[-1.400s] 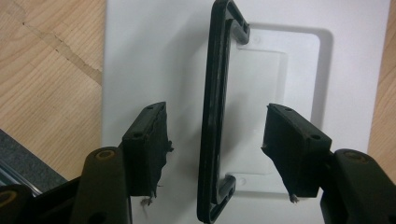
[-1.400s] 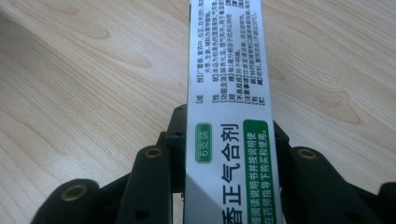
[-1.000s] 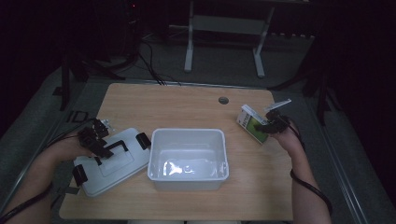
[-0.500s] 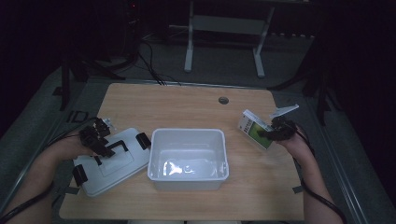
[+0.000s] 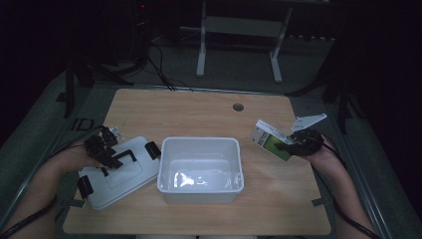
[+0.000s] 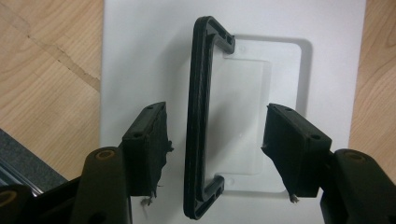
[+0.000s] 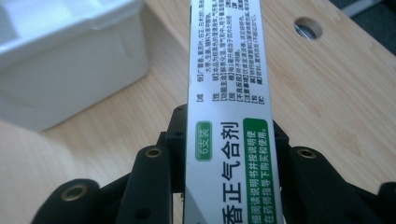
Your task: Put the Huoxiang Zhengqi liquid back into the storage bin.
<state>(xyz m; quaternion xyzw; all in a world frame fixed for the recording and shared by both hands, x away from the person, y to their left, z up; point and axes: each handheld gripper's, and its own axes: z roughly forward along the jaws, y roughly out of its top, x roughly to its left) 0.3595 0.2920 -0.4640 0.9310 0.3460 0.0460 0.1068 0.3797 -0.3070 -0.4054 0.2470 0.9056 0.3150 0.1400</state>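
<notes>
A white lid (image 5: 124, 174) with a black handle (image 5: 123, 158) lies flat at the table's left. My left gripper (image 5: 110, 153) hovers over it, open. In the left gripper view the handle (image 6: 198, 126) runs between the two pads (image 6: 149, 142) without touching either, above the lid (image 6: 140, 46). At the right, my right gripper (image 5: 291, 144) is shut on a white and green medicine box (image 5: 268, 140), held tilted above the table. Seen from the right gripper (image 7: 229, 149) itself, the box (image 7: 229, 70) is clamped between both jaws and points away.
An open white bin (image 5: 199, 144) sits mid-table between the hands, its corner (image 7: 70, 51) left of the held box. A round cable hole (image 5: 238, 106) lies at the back. The table's right edge (image 5: 311, 164) is close under the right hand.
The right gripper has carried the box to the right and toward the near side, lifting it. The left gripper and the lid have stayed put.
</notes>
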